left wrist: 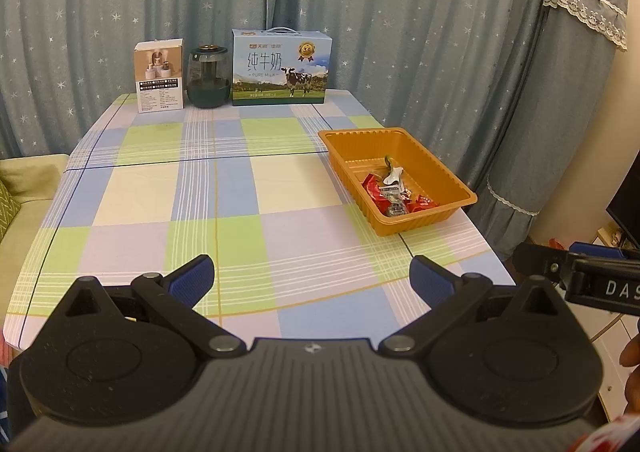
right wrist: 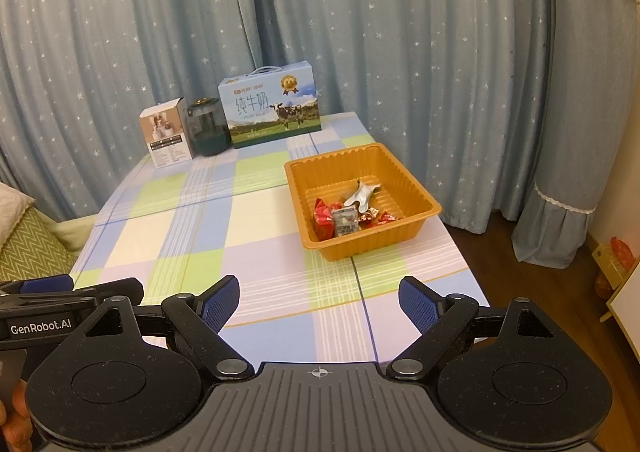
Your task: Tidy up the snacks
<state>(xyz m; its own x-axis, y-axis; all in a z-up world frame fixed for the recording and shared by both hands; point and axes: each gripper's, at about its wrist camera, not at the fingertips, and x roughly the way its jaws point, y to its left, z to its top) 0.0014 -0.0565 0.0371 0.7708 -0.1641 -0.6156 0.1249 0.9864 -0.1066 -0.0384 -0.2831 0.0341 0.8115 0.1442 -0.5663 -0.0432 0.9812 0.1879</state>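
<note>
Checked table (left wrist: 248,187): orange tray (left wrist: 424,221), milk carton (left wrist: 280,69), jar (left wrist: 208,77), sm box (left wrist: 160,77).

My left wrist camera faces forward from the table's (left wrist: 140,187) near edge; my right wrist camera likewise. Both share the orange tray (left wrist: 424,223) (right wrist: 376,242), right of centre frame.

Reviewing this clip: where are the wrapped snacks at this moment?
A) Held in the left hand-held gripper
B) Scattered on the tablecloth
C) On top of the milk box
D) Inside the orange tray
D: the wrapped snacks all lie inside the orange tray, while both the left hand-held gripper and the right hand-held gripper are open and hold nothing.
</note>
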